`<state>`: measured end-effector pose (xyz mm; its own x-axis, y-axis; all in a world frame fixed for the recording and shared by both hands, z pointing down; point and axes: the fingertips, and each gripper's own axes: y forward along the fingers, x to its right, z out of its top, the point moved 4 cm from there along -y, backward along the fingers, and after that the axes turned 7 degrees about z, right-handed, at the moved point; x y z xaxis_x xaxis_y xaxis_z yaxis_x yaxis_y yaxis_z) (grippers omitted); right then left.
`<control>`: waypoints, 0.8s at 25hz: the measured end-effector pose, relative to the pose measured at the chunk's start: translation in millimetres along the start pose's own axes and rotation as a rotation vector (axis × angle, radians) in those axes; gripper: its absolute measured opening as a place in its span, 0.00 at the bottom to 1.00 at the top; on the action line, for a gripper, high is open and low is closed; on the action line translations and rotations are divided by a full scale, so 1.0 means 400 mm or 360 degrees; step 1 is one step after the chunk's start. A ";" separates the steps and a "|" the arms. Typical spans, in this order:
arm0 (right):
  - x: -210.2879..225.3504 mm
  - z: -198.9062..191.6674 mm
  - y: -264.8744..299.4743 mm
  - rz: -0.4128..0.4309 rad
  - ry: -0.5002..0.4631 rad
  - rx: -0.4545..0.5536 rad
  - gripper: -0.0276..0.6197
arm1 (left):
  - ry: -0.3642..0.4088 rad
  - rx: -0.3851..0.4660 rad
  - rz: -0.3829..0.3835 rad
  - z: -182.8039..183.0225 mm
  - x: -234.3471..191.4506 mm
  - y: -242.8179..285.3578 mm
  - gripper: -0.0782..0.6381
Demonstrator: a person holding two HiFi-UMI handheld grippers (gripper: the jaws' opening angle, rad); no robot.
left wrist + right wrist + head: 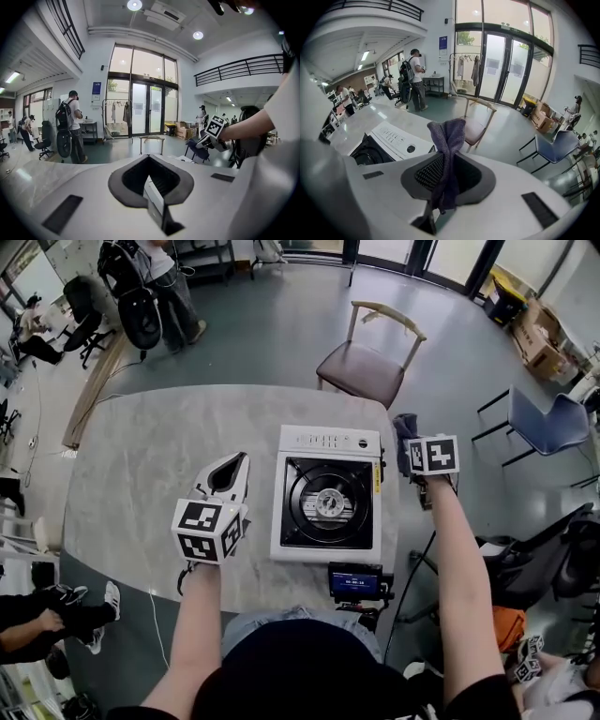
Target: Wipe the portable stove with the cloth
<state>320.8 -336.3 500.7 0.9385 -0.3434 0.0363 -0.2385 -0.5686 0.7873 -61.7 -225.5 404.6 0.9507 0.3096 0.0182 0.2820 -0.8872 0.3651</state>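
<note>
A: Pinching what, that right gripper (pixel 410 435)?
B: The purple cloth (pixel 447 140), clamped between its jaws, out past the table's (pixel 141 456) right edge, beside the portable stove (pixel 328 493) but not touching it.
A: And the stove?
B: Flat by the table's right edge, toward the near side, burner showing.
A: The left gripper (pixel 234 465)?
B: Jaws pressed together on nothing, above the table just left of the stove.

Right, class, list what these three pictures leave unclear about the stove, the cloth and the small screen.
- Print on the stove panel: head view, too small to read.
- Most of the stove: right gripper view, hidden behind the body of the right gripper.
- The cloth: head view, mostly behind that gripper's marker cube.
- Digits on the small screen: head view, too small.
</note>
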 end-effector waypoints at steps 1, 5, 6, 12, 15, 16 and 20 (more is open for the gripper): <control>-0.007 0.004 -0.014 -0.0001 -0.0014 0.0030 0.17 | -0.0001 0.0007 -0.0002 0.003 0.001 -0.001 0.12; -0.044 0.021 -0.073 0.0003 -0.0082 0.0147 0.17 | 0.0002 0.0038 -0.0017 0.015 0.006 -0.007 0.12; -0.056 0.024 -0.088 0.0005 -0.0101 0.0177 0.17 | 0.0005 0.0047 -0.0023 0.018 0.007 -0.009 0.12; -0.145 0.039 -0.170 0.0050 -0.0213 0.0349 0.17 | 0.0010 0.0105 -0.0048 0.046 0.007 -0.026 0.12; -0.192 0.053 -0.220 0.0054 -0.0269 0.0441 0.17 | -0.0005 0.0140 -0.0046 0.060 0.002 -0.036 0.12; -0.207 0.058 -0.237 0.0054 -0.0287 0.0475 0.17 | -0.0010 0.0153 -0.0045 0.065 0.001 -0.039 0.12; -0.261 0.067 -0.308 0.0026 -0.0335 0.0619 0.17 | -0.0027 0.0203 -0.0051 0.081 0.004 -0.052 0.12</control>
<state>245.3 -250.2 383.3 0.8720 -0.4768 -0.1111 -0.3671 -0.7870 0.4959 -62.0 -217.5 366.7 0.9427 0.3336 -0.0078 0.3253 -0.9136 0.2441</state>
